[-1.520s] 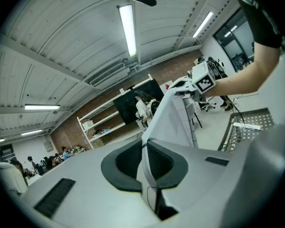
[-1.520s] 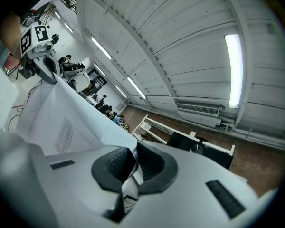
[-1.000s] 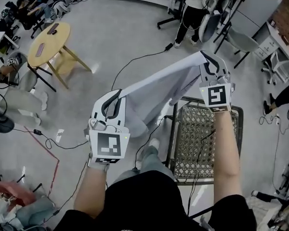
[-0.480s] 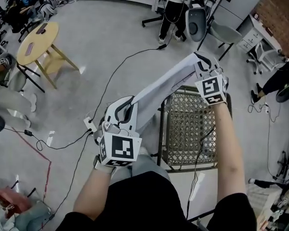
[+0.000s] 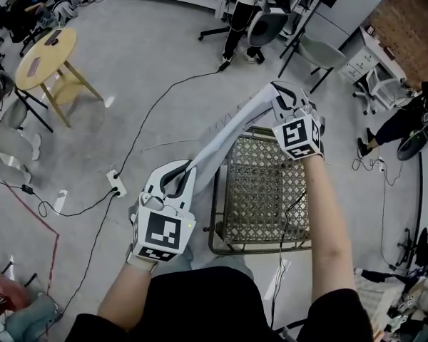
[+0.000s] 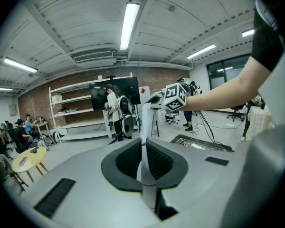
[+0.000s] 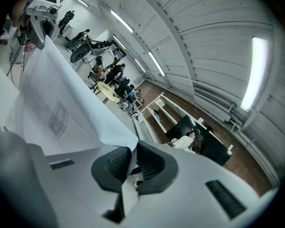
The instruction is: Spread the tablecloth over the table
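Tablecloth [image 5: 225,140] end nearest the person is pinched tight in the left claw [image 5: 180,169], just off the desk's [image 5: 264,198] left edge. From there the white cloth runs bunched and taut above the desk's far-left corner to the right claw [image 5: 279,95], over the far edge, likewise clamped on it. Best, I judge: keep both grips firm, draw the ends apart until folds open, then lower squarely.

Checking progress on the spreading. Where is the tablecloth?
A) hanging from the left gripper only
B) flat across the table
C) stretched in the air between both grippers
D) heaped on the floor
C: the tablecloth runs taut from the left gripper to the right gripper, both shut on it, with the table mostly bare.
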`<control>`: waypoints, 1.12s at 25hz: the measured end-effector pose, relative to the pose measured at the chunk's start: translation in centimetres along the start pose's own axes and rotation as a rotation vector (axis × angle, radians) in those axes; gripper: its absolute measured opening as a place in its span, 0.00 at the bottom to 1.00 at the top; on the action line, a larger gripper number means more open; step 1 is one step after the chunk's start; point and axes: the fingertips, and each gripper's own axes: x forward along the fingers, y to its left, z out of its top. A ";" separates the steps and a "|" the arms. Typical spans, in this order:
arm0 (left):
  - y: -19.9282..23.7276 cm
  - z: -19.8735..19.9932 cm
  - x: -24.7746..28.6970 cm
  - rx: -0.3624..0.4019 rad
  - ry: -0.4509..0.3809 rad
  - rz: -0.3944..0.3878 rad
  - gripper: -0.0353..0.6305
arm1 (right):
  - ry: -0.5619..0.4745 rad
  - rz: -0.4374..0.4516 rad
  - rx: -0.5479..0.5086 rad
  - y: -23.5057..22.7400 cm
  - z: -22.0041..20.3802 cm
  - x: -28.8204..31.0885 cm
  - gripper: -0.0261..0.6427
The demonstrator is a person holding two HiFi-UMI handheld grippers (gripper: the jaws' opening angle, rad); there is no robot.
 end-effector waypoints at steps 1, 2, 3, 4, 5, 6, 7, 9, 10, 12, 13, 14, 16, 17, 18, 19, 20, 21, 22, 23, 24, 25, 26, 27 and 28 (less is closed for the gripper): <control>-0.9 0.2 0.2 0.001 0.007 0.003 0.07 | -0.005 0.004 -0.001 -0.2 -0.5 -0.3 0.05; -1.8 0.4 0.4 0.001 0.016 0.009 0.07 | -0.012 0.008 0.001 -0.4 -1.1 -0.6 0.05; -2.8 0.5 0.6 -0.002 0.027 0.015 0.07 | -0.023 0.013 0.006 -0.4 -1.7 -1.0 0.05; -4.1 0.7 0.9 -0.008 0.036 0.021 0.07 | -0.036 0.021 0.015 -0.4 -2.5 -1.4 0.05; -5.5 1.0 1.3 -0.018 0.044 0.023 0.07 | -0.047 0.030 0.026 -0.5 -3.4 -1.8 0.05; -7.2 1.2 1.9 -0.028 0.051 0.023 0.07 | -0.057 0.040 0.039 -0.6 -4.5 -2.3 0.05; -9.1 1.5 2.5 -0.037 0.059 0.019 0.07 | -0.065 0.051 0.053 -0.7 -5.6 -2.7 0.05; -13.3 1.7 3.9 -0.039 0.082 0.007 0.07 | -0.075 0.075 0.085 -0.9 -8.1 -3.8 0.05; -15.5 1.8 4.6 -0.036 0.093 0.000 0.07 | -0.078 0.087 0.102 -1.0 -9.5 -4.4 0.05; -19.7 2.2 6.1 -0.040 0.107 -0.017 0.07 | -0.078 0.109 0.134 -1.2 -12.4 -5.7 0.05; -21.6 2.3 6.8 -0.049 0.111 -0.026 0.07 | -0.076 0.118 0.149 -1.4 -13.8 -6.3 0.05; -23.3 2.5 7.6 -0.058 0.116 -0.034 0.07 | -0.075 0.126 0.166 -1.5 -15.1 -6.9 0.05; -26.5 2.7 9.0 -0.067 0.133 -0.052 0.07 | -0.076 0.138 0.207 -1.8 -17.7 -8.1 0.05; -28.0 3.0 9.7 -0.068 0.142 -0.064 0.07 | -0.075 0.137 0.230 -2.1 -19.1 -8.7 0.05; -29.6 3.4 10.4 -0.070 0.147 -0.080 0.07 | -0.076 0.133 0.255 -2.5 -20.4 -9.4 0.05; -31.3 4.0 11.2 -0.074 0.145 -0.102 0.07 | -0.077 0.126 0.283 -3.0 -21.8 -10.1 0.05; -32.9 4.8 12.1 -0.078 0.138 -0.127 0.07 | -0.077 0.117 0.309 -3.8 -23.1 -10.9 0.05; -34.4 5.6 12.9 -0.079 0.127 -0.154 0.07 | -0.072 0.106 0.330 -4.7 -24.5 -11.7 0.05; -35.9 6.4 13.7 -0.076 0.113 -0.181 0.07 | -0.064 0.094 0.346 -5.6 -25.8 -12.5 0.05; -37.4 7.2 14.5 -0.071 0.099 -0.208 0.07 | -0.053 0.082 0.358 -6.5 -27.1 -13.3 0.05; -38.8 7.9 15.1 -0.069 0.084 -0.236 0.07 | -0.041 0.069 0.371 -7.3 -28.4 -14.3 0.05; -40.2 8.6 15.8 -0.071 0.069 -0.266 0.07 | -0.029 0.057 0.385 -8.0 -29.8 -15.3 0.05; -41.7 9.2 16.4 -0.076 0.056 -0.299 0.07 | -0.016 0.043 0.401 -8.8 -31.3 -16.4 0.05; -43.2 9.7 17.1 -0.084 0.045 -0.334 0.07 | -0.003 0.029 0.417 -9.5 -32.8 -17.5 0.05; -44.7 10.2 17.8 -0.093 0.036 -0.369 0.07 | 0.011 0.015 0.432 -10.2 -34.3 -18.6 0.05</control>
